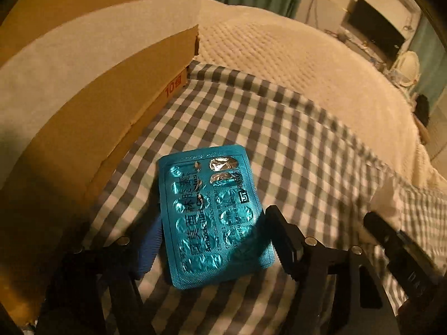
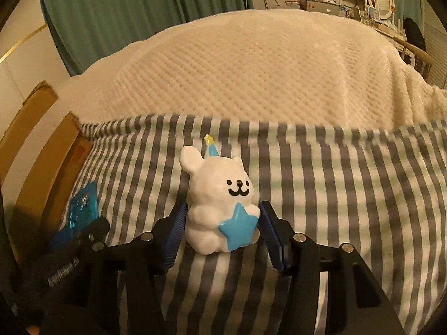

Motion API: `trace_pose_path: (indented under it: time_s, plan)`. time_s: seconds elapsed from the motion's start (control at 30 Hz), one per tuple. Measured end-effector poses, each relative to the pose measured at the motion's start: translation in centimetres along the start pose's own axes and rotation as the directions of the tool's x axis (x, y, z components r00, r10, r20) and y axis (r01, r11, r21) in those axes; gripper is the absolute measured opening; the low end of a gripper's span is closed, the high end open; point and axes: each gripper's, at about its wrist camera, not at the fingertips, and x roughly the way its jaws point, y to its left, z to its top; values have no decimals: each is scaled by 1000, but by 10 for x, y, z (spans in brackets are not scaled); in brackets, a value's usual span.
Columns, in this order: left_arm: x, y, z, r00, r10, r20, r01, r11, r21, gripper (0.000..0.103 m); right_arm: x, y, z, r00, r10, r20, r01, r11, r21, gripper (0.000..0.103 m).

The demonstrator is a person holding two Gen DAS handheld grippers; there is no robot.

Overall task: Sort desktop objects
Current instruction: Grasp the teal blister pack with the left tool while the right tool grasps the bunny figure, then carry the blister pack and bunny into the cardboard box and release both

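Between open right tongs [image 2: 220,231], white bear figurine [image 2: 220,198]

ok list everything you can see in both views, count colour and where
teal foil blister pack of pills: one, teal, two pockets burst silver, flat on the checked cloth between the left tongs' fingers
white glossy bear figurine with blue star and party hat: one, white and blue, upright on the cloth between the right tongs' fingers
brown cardboard box: one, brown, red print, left of the pack
grey and white checked cloth: one, under both items
cream textured blanket: one, behind the cloth
green curtain: one, far back
left tongs: black, blue pads, open around the pack
right tongs: black, blue pads, open around the bear
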Motion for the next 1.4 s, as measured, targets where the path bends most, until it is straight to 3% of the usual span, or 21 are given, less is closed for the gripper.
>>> trace_pose_path:
  time_s: [0.07,0.23,0.4,0.53,0.73,0.87,1.03,1.17,1.23,1.27,1.3,1.37,1.4]
  plan:
    - [-13,5,-6,999,-53,4,53,999,3,71,-14,0,-9,1000,9,0,-9,1000,7,52]
    - [-65,10,-17,993,-106,57,102,992,74,71,-63,13,-25,999,35,32,-35,999,14,51]
    - [-122,23,-3,978,-152,143,135,984,119,71,-124,38,-36,992,68,103,-68,998,-3,51]
    - [-181,44,15,948,-182,260,146,977,154,71,-168,70,-32,977,125,173,-123,992,-26,51]
    - [-220,73,70,902,-199,383,149,977,155,71,-207,140,-4,944,223,243,-201,973,-112,51]
    - [-223,117,103,890,-135,435,101,990,102,71,-206,182,16,919,316,235,-285,946,-154,51]
    - [-179,163,116,924,-68,376,23,992,123,71,-163,236,38,904,388,179,-362,918,-164,51]
    - [-152,176,111,931,-52,361,-5,988,155,72,-119,262,49,905,407,124,-389,910,-145,51]
    - [-146,179,108,932,-63,357,2,986,167,76,-101,267,52,903,414,112,-400,907,-130,52]
    - [-146,179,107,931,-65,360,3,985,170,86,-96,269,54,904,409,121,-396,910,-124,52]
    - [-147,179,107,929,-62,365,-1,985,170,99,-93,268,58,905,404,131,-391,913,-117,55]
    - [-145,186,108,922,-30,385,-28,989,144,103,-96,262,58,910,377,171,-367,926,-90,80]
    - [-145,189,107,921,-24,388,-32,990,136,103,-99,259,58,911,363,198,-353,932,-83,80]
